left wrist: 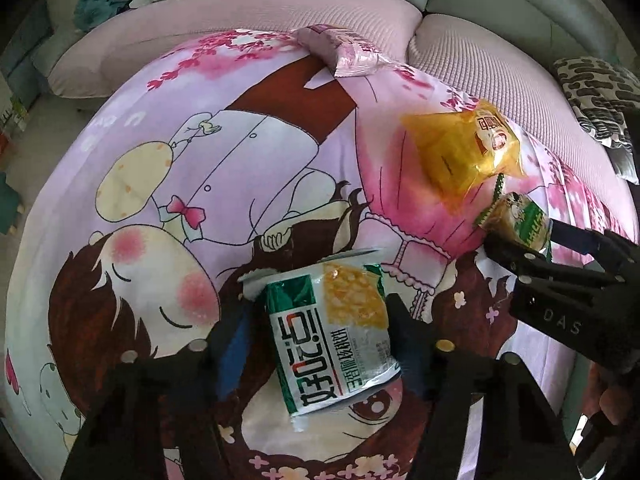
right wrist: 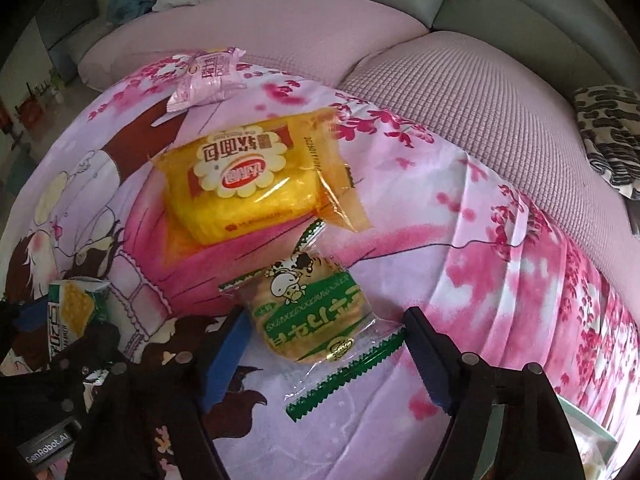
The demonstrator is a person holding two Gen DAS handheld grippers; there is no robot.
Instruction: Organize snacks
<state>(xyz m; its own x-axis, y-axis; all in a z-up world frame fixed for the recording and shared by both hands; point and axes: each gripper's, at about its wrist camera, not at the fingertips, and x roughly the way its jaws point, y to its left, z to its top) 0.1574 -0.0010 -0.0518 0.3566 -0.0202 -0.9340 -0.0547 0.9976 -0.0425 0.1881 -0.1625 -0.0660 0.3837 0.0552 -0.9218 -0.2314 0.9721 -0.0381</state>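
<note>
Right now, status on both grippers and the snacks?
Left gripper open around cracker packet. Right gripper open around green biscuit packet. Yellow bread pack just beyond, not blocking.

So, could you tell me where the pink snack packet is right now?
The pink snack packet lies at the cartoon blanket's far edge, beyond the yellow bread packet, against the pink cushion.
</note>
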